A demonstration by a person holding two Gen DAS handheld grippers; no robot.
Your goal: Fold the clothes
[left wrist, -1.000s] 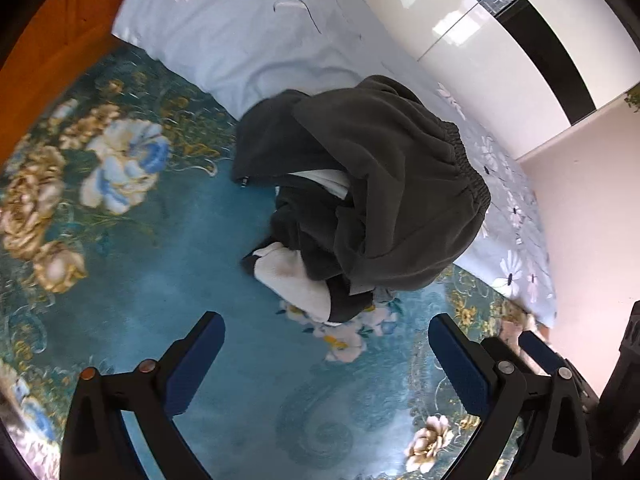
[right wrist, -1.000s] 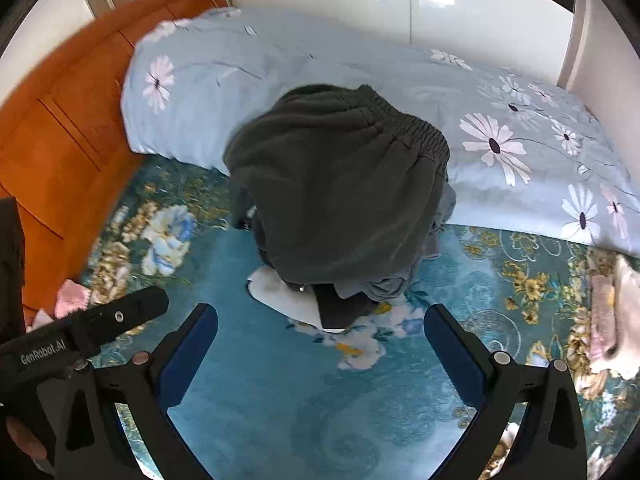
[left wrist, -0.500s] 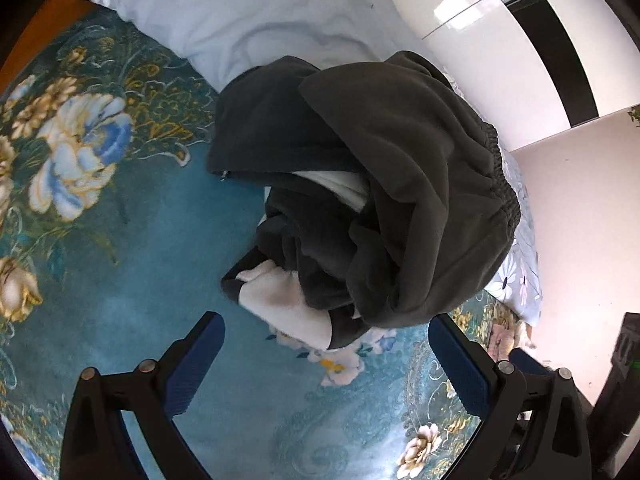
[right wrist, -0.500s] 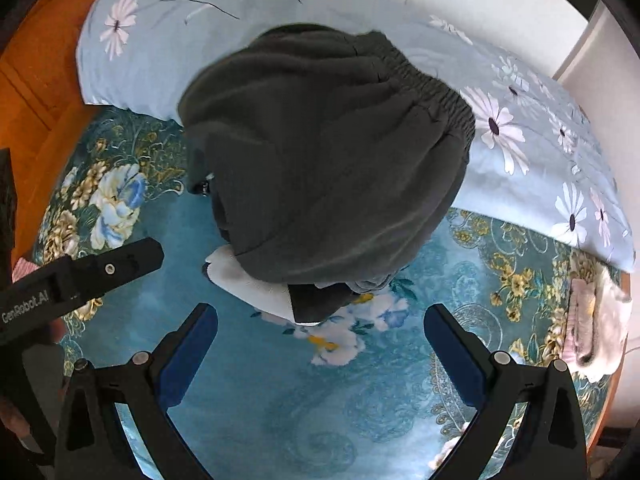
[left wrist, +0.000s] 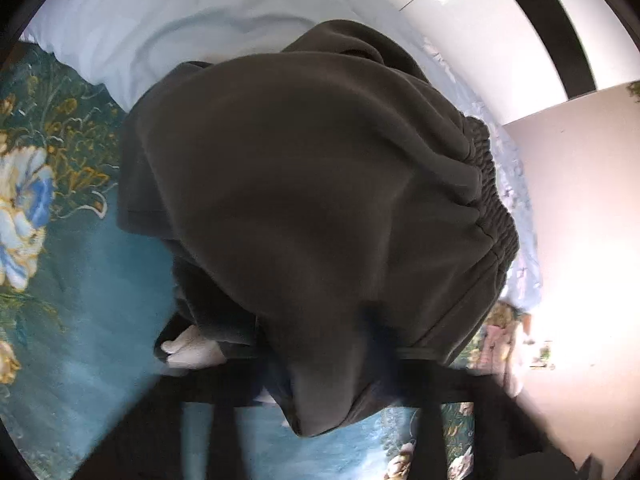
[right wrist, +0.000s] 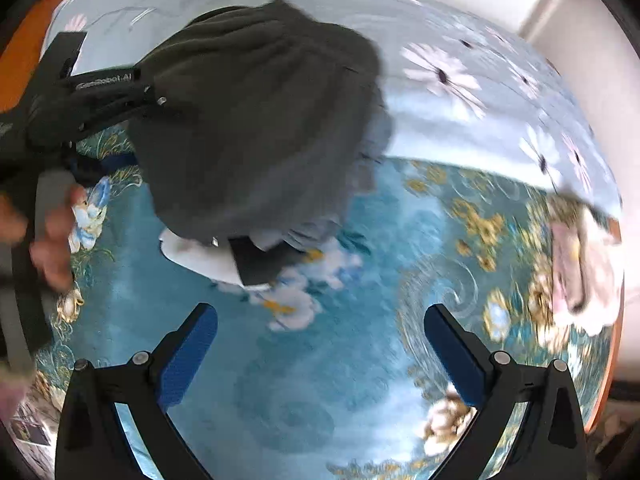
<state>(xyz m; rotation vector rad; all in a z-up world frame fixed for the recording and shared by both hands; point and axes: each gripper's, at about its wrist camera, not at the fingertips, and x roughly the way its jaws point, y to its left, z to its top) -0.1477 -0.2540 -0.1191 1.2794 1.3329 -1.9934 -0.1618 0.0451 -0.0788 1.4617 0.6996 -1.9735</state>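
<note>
Two grippers work over a heap of dark grey fleece clothes (left wrist: 320, 200) piled on a teal floral bedspread (right wrist: 340, 360), its far side lying against a pale blue flowered pillow (right wrist: 460, 128). The step in hand looks like the first pick-up: taking one garment out of the heap so it can be spread flat for folding.

The left gripper (left wrist: 328, 392) has just been closing, and its dark, blurred jaws stand drawn together under the near hem of the top garment, with a fold of grey fleece bunched between them; it appears clamped on that cloth, though blur hides the pads themselves. The right gripper (right wrist: 320, 348) is spread wide with nothing between its blue pads (right wrist: 188, 352), hovering above bare bedspread short of the heap.

Next, I judge, the left hand must lift the hem clear of the pile while the right finds a second edge, perhaps the gathered elastic waistband (left wrist: 492, 200).

Only the right wrist view shows the left tool from outside, a person's hand (right wrist: 52, 240) behind it, and a white and black garment (right wrist: 224, 260) poking out beneath the heap. Only the left view shows the waistband's ruching sharply.
</note>
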